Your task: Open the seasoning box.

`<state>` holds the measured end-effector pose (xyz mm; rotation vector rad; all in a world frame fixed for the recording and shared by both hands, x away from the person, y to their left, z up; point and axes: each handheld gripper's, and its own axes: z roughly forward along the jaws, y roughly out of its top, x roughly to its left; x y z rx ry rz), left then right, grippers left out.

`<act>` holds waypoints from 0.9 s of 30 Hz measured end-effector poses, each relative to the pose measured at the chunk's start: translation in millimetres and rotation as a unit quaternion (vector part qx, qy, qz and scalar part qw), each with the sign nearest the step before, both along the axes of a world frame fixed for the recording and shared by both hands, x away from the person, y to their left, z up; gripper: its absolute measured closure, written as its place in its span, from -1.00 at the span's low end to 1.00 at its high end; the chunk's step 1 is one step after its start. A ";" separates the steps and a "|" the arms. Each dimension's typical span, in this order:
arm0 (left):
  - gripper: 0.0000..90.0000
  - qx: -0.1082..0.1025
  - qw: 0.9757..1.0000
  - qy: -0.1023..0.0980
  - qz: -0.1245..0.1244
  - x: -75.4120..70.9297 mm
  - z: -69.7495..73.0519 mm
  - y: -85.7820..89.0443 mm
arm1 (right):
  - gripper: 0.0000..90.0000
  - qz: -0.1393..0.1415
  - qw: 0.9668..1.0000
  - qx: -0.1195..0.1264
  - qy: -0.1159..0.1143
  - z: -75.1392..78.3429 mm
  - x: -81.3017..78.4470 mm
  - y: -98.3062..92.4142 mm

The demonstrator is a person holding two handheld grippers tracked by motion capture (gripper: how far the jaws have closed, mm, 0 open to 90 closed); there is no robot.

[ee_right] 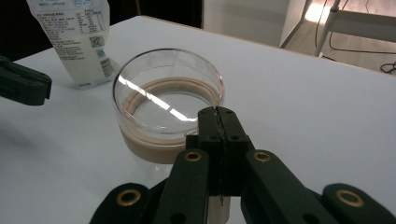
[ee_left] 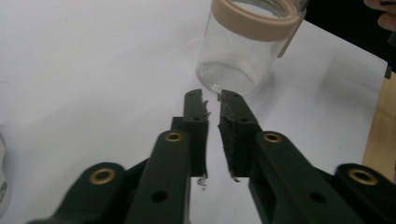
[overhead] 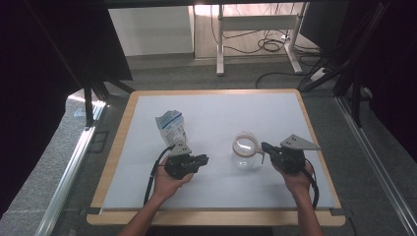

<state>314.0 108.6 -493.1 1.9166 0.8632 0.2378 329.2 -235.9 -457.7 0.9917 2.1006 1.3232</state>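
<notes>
You're bringing the left tongs [overhead: 202, 159] toward the jar [overhead: 246, 150] w/ jaws nearly pressed together, nothing btwn them; pouch [overhead: 170, 127] standing behind, on the surface [overhead: 216, 191]. Approach low & slow so you're not tipping the glass. Jar's sitting upright mid-surface, just ahead of the left tips. Right tongs [overhead: 264, 146] are clamping shut at the jar's tan rim, seemingly on its tab — keep steadying.

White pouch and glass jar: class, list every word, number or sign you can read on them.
pouch: rows of small print, a table and two square codes on its back, all too small and blurred to read.
pouch: blue markings, blurred, unreadable.
glass jar: no text or label.
</notes>
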 end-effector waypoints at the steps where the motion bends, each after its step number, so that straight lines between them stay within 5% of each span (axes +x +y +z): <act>1: 0.92 0.001 1.000 -0.001 -0.001 1.9 0.3 -2.0 | 1.00 0.000 1.000 0.002 0.001 -0.1 0.1 -0.2; 27: 1.00 -0.011 0.999 0.009 -0.043 45.4 23.5 -65.1 | 1.00 0.003 1.000 0.003 0.000 -1.7 1.3 -0.8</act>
